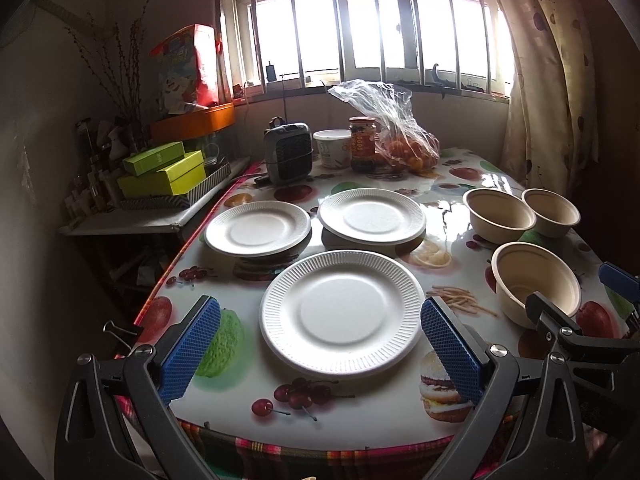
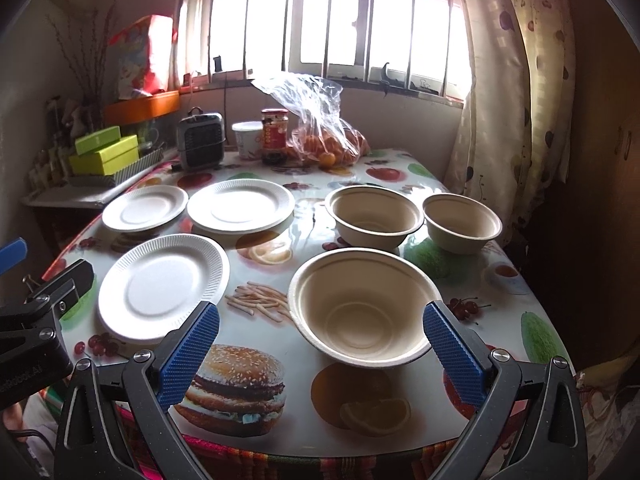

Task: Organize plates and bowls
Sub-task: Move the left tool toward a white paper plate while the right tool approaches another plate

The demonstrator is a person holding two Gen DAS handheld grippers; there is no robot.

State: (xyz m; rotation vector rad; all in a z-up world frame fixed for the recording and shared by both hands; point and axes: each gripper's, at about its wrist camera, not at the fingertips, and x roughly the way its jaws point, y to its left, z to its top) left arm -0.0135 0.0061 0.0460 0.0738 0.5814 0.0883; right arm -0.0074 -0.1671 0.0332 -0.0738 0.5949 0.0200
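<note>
- The left gripper point(image 1: 320, 344) fills the bottom of the left wrist view, blue pads spread wide and holding nothing; the near plate point(image 1: 342, 312) lies on the table point(image 1: 360, 412) at frame centre between them.
- Two more white plates, the left far plate point(image 1: 258, 228) and the right far plate point(image 1: 372, 216), sit side by side above it, apart from each other.
- The right gripper point(image 2: 320, 350) is likewise spread and empty at the bottom of the right wrist view, with the near bowl point(image 2: 364, 306) at centre between its fingers.
- The middle bowl point(image 2: 374, 216) and the small bowl point(image 2: 462, 222) stand upright above it, centre right.
- Along the table's far edge, upper centre: a small grey heater point(image 1: 288, 154), a white tub point(image 1: 332, 148), a dark jar point(image 1: 363, 142) and a clear bag of oranges point(image 1: 400, 136).
- Green boxes point(image 1: 164, 174) are stacked on a side shelf at middle left.
</note>
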